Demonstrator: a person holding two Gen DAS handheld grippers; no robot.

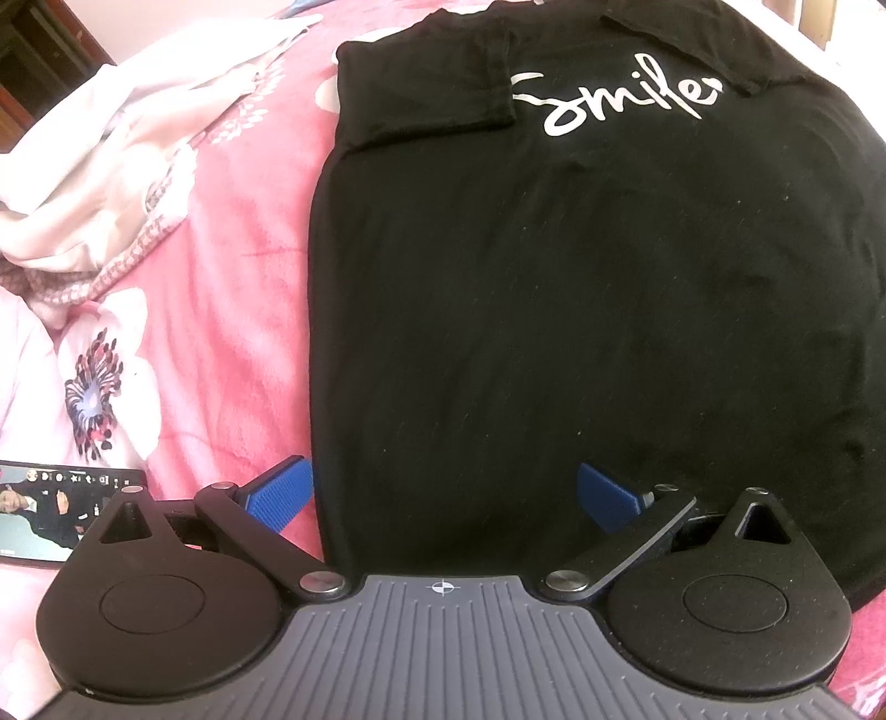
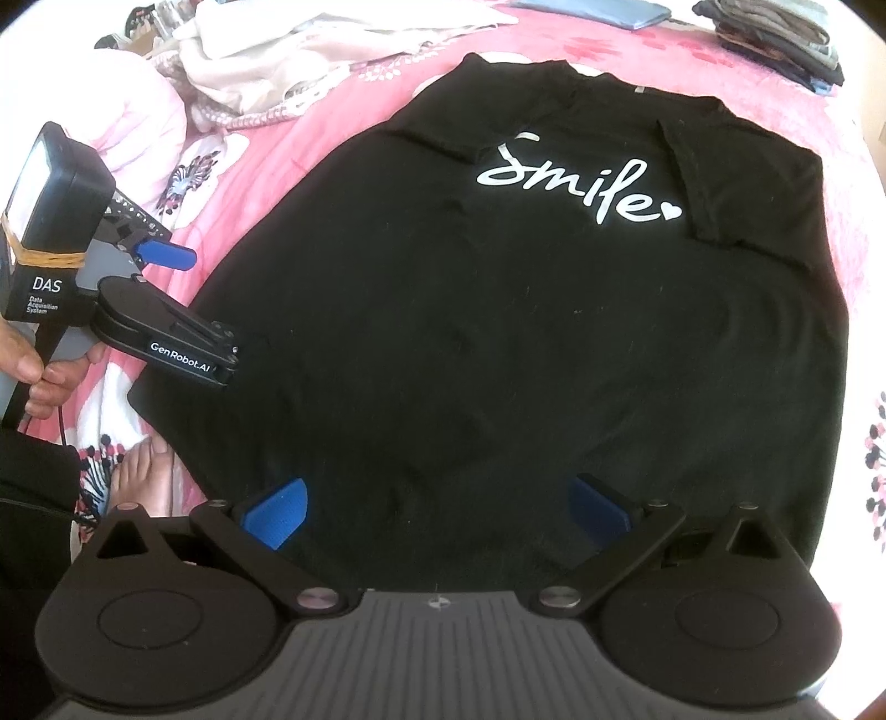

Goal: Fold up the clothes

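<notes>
A black T-shirt (image 1: pixel 581 288) with white "Smile" lettering lies flat on the pink floral bedspread, both sleeves folded in over the chest. It also shows in the right wrist view (image 2: pixel 526 343). My left gripper (image 1: pixel 446 498) is open, its blue pads straddling the shirt's near left hem edge, holding nothing. It appears from the side in the right wrist view (image 2: pixel 194 299) at the shirt's left edge. My right gripper (image 2: pixel 437 512) is open over the near hem, empty.
A crumpled pale pink garment (image 1: pixel 111 166) lies to the left on the bedspread (image 1: pixel 232 310). A phone (image 1: pixel 55 512) lies at the near left. A stack of folded clothes (image 2: pixel 775 39) sits at the far right. A bare foot (image 2: pixel 147 476) rests near the shirt's left corner.
</notes>
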